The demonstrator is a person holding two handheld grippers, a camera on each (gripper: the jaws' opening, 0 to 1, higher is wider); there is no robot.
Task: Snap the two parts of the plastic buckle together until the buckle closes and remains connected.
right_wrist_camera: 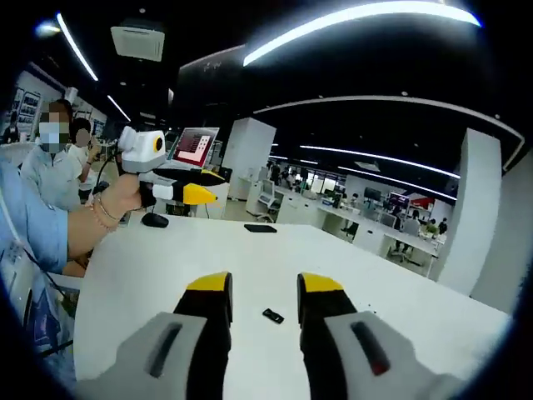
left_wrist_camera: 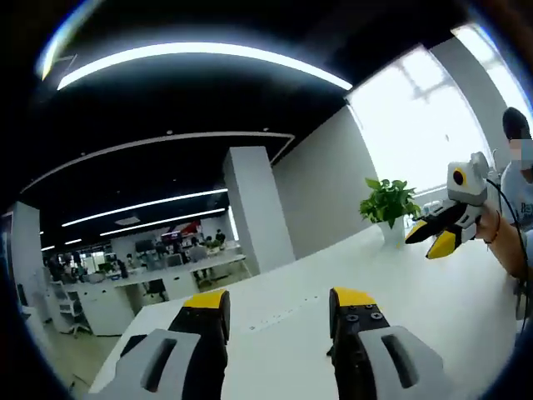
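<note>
In my left gripper view, my left gripper (left_wrist_camera: 278, 312) sits low over the white worktop (left_wrist_camera: 416, 292), jaws apart w/ nothing between them, yellow tips up. Further right there's a potted plant (left_wrist_camera: 388, 205) near the far edge by the window, and just right of it the right gripper (left_wrist_camera: 433, 237) comes in, held in a hand (left_wrist_camera: 490, 225), jaws spread and empty. In my right gripper view, far left, a person's hand (right_wrist_camera: 125, 196) holds the left gripper (right_wrist_camera: 193, 193) above the worktop (right_wrist_camera: 125, 275); can't tell its jaw state from this angle. Behind it a laptop (right_wrist_camera: 193, 150) and a dark mouse (right_wrist_camera: 154, 220) sit on the worktop. Centre: my right gripper (right_wrist_camera: 265, 292), released, nothing held. A small dark piece (right_wrist_camera: 272, 316), prob. a buckle part, lies on the worktop, seen between the jaw tips but beyond them, untouched. Another dark flat item (right_wrist_camera: 260, 228) lies farther off; can't ID it.
</note>
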